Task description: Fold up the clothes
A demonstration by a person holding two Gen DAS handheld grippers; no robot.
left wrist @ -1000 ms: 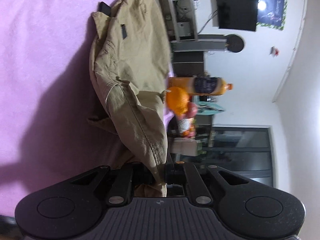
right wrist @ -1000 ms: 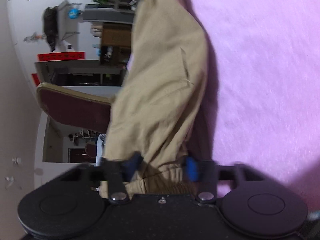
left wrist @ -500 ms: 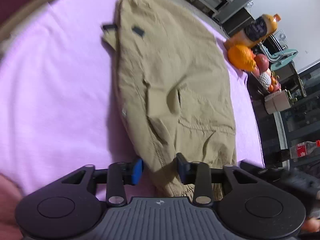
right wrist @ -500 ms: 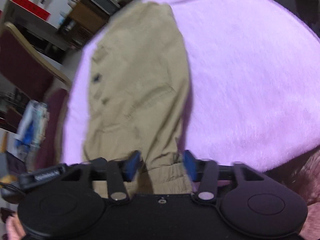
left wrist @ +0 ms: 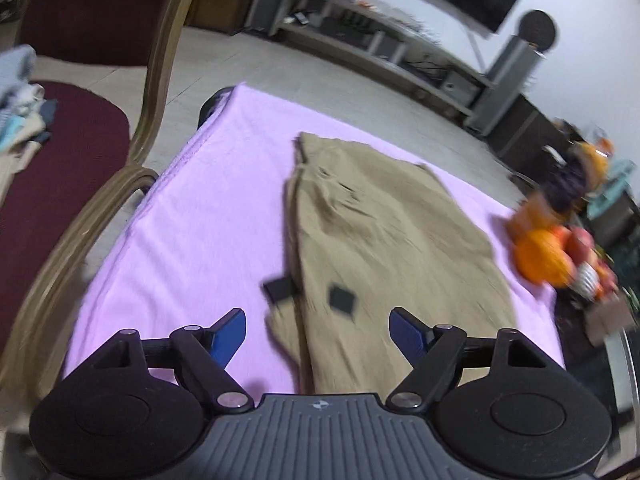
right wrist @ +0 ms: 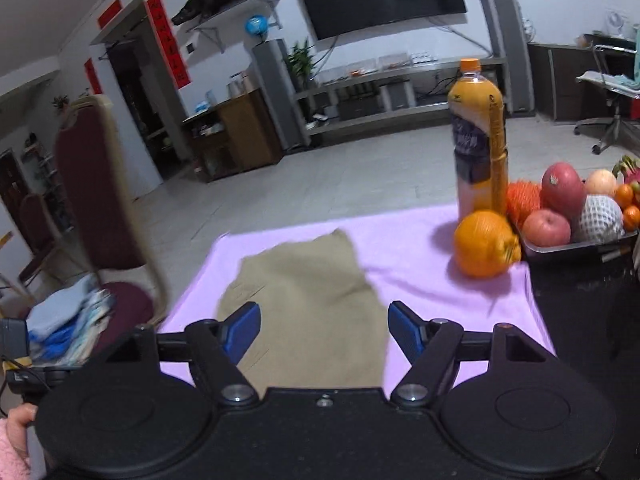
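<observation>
Between the blue fingertips of the left gripper there is only open space: its fingers are spread wide and hold nothing. Just past them, toward 12 o'clock, the khaki trousers lie flat on the pink cloth. Two small dark patches are visible near the close end of the garment, one of them sticking out at its left edge; what they are, I cannot tell. At 9 o'clock of the cloth stands a chair with a dark red seat, and some light clothes lie on this seat.

The right gripper is also spread wide and empty, above the near end of the same trousers, which lie folded to a narrow shape on the cloth. At 2 o'clock from the fingers a large orange sits on the cloth, and behind it stands an upright bottle with orange drink inside. At 3 o'clock a dark tray holds red apples, a fruit in white foam net and small oranges. At the lower left edge a hand in a pink sleeve is partly visible.
</observation>
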